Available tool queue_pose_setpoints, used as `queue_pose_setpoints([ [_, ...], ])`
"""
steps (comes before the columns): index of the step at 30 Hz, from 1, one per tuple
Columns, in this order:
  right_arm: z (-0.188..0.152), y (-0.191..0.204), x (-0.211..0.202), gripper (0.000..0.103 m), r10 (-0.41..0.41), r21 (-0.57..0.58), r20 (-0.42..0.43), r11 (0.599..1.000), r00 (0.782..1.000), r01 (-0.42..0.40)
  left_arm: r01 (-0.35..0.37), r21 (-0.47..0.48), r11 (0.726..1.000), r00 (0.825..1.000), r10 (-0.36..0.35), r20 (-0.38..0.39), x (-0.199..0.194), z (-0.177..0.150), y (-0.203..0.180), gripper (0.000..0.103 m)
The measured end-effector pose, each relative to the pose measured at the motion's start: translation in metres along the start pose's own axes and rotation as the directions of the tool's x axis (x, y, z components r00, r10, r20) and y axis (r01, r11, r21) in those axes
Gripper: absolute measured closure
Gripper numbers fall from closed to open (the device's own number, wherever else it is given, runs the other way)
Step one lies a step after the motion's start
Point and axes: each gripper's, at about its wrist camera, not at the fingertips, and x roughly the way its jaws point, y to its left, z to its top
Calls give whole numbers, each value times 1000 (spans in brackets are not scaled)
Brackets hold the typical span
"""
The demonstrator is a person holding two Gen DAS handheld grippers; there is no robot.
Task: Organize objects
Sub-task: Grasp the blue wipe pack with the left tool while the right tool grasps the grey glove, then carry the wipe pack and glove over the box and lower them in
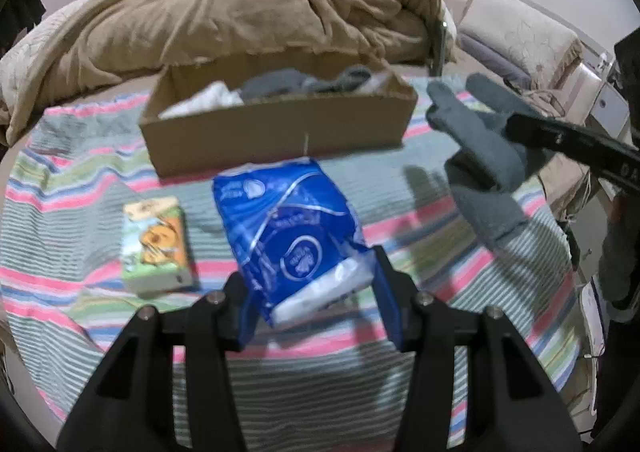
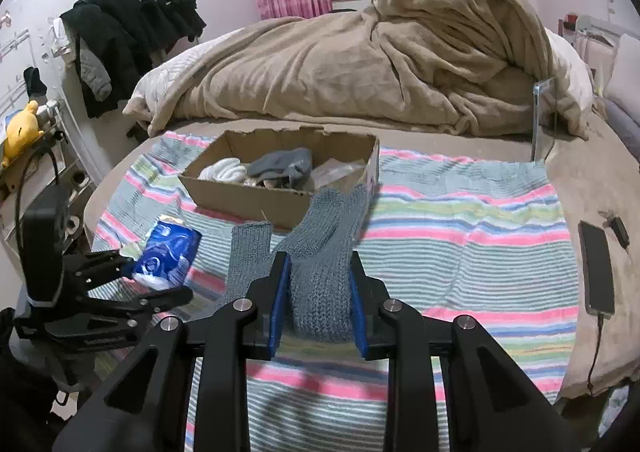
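From your left wrist, your left gripper [image 1: 308, 284] was clamped on the crinkly blue packet [image 1: 292, 228], whose long axis pointed straight ahead at the cardboard box [image 1: 276, 131]. From your right wrist, your right gripper [image 2: 318, 292] pinched the soft grey knitted glove [image 2: 320, 252], fingers drooping toward the box [image 2: 256, 199], just beyond.

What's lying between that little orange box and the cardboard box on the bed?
Nothing: in the left wrist view, only bare striped blanket lies between the small orange carton and the cardboard box. The blue packet sits off to one side.
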Motion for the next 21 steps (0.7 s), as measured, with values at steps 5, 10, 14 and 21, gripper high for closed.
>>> queue_pose_setpoints([
  [5, 11, 6, 1, 74, 7, -13, 16, 1000, 1000, -7, -9, 5, 1000, 999, 9, 37, -11, 9, 6, 53],
  [10, 28, 12, 4, 74, 13, -26, 39, 1000, 999, -12, -11, 3, 1000, 998, 11, 62, -14, 23, 22, 53],
  [14, 40, 17, 10, 74, 26, -37, 47, 999, 999, -25, -16, -1, 1000, 996, 16, 82, -16, 35, 33, 53],
  [21, 60, 33, 24, 74, 44, -69, 53, 997, 998, -41, -24, 21, 999, 995, 22, 96, -13, 52, 47, 52],
])
